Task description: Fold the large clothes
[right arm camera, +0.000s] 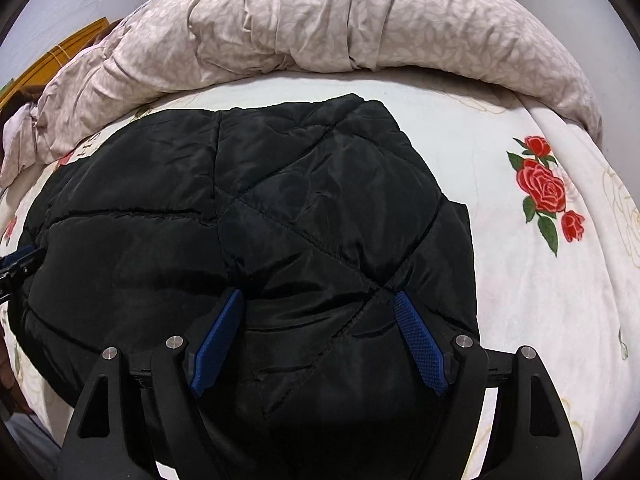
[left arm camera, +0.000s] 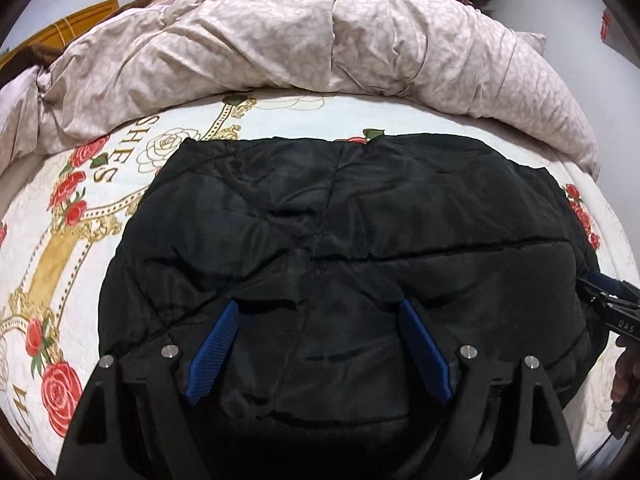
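A black quilted jacket (left arm camera: pixel 340 220) lies folded into a thick, roughly square bundle on the bed, and the right wrist view shows it (right arm camera: pixel 280 200) from the other side. My left gripper (left arm camera: pixel 319 304) hovers over the bundle's near part, its blue pads (left arm camera: pixel 218 344) wide apart with no cloth pinched between them. Over the near right part of the bundle, my right gripper (right arm camera: pixel 318 294) is likewise open and holds nothing. Each gripper shows at the edge of the other's view: the right gripper (left arm camera: pixel 608 300) and the left gripper (right arm camera: pixel 18 260).
The bed has a white sheet (right arm camera: pixel 520 280) printed with red roses and gold bands (left arm camera: pixel 60 248). A crumpled beige duvet (left arm camera: pixel 280 40) is heaped along the far side. A hand (left arm camera: pixel 624 380) shows at the right edge. Orange wooden furniture (right arm camera: pixel 60 48) stands at the far left.
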Demonstrator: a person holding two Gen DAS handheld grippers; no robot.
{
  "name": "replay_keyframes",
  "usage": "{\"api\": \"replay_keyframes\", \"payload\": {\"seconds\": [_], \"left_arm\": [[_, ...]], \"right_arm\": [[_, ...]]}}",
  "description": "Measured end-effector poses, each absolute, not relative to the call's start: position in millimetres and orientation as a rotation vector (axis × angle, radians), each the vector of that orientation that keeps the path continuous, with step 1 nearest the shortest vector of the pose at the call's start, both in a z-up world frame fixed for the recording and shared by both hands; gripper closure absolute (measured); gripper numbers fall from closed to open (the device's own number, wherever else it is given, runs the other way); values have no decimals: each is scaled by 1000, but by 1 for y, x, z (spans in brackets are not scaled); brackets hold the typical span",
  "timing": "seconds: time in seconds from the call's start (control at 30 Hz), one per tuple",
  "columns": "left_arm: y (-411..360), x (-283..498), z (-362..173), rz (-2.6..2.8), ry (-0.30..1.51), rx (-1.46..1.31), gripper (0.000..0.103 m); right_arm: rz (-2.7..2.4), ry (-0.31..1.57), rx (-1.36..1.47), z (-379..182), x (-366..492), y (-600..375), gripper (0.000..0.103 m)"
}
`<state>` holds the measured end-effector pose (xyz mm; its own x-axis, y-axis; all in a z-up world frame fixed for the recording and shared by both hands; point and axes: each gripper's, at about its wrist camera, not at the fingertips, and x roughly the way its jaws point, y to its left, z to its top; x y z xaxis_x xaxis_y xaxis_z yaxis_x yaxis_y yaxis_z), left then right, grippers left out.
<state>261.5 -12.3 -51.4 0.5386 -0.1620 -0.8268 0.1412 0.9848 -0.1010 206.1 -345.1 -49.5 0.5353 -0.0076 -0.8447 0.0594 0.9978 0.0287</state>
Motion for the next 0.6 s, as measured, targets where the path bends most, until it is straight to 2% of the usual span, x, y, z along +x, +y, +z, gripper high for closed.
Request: {"api": "replay_keyframes", "payload": {"seconds": [0.3,0.6], "left_arm": [[-10,235,-27,-149,985,-18,21],[-2,153,18,-130,930,-21,21]], "right_arm": [[-37,981,31,-14,173,-333,25],[27,910,48,28,87,-302,25]]}}
